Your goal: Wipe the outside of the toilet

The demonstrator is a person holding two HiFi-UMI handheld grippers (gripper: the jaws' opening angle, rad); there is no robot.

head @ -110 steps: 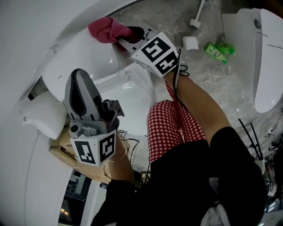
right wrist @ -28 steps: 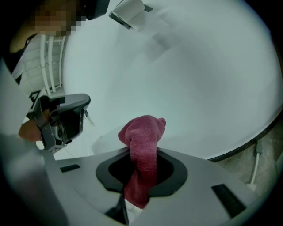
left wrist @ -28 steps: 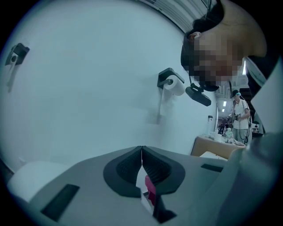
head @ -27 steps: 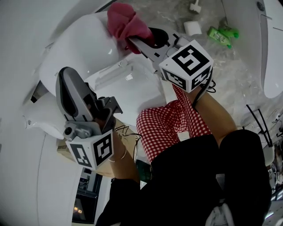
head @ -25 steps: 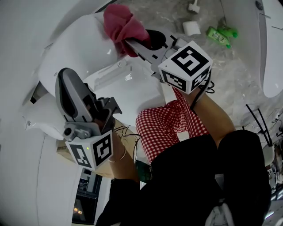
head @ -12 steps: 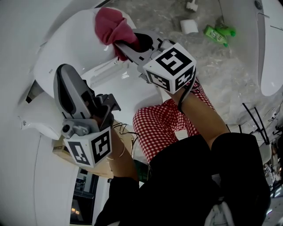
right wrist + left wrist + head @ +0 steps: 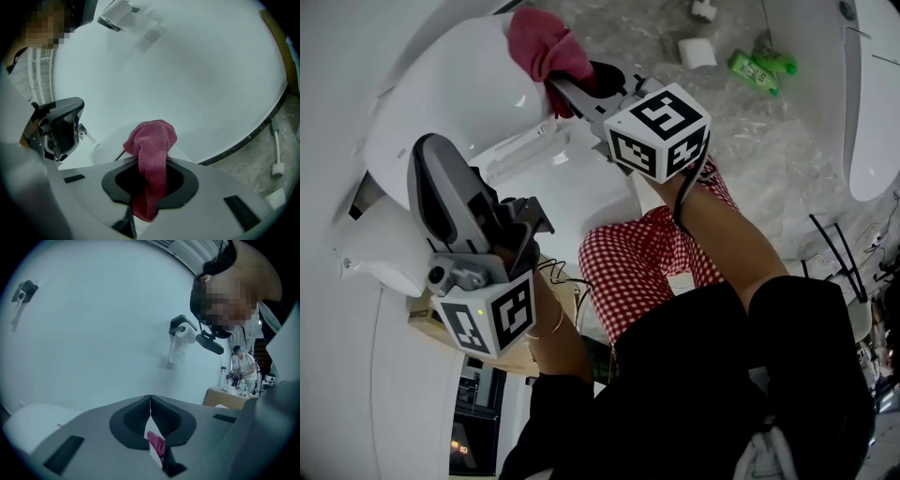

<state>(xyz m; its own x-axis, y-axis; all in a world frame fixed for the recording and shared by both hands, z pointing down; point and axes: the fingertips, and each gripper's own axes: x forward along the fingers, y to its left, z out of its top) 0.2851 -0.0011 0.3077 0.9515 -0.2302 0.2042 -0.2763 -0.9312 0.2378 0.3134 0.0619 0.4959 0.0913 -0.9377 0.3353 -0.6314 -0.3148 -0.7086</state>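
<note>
A white toilet point(image 7: 459, 94) fills the upper left of the head view, its lid down. My right gripper point(image 7: 558, 89) is shut on a pink cloth point(image 7: 539, 45), and the bunched cloth point(image 7: 152, 140) rests against the far top of the toilet's lid. My left gripper point(image 7: 427, 187) hangs over the near left side of the toilet point(image 7: 108, 150), shut, with nothing between its jaws. In the left gripper view my left gripper point(image 7: 150, 401) points at a white wall.
On the grey floor lie a green bottle point(image 7: 752, 71) and a white block point(image 7: 697, 52). A second white toilet point(image 7: 862, 94) stands at the right edge. A toilet-paper holder point(image 7: 183, 333) hangs on the wall. A cardboard box point(image 7: 427, 319) sits beneath my left gripper.
My right gripper has slid the pink cloth a little to the left and back across the top of the lid. My left gripper has barely moved.
</note>
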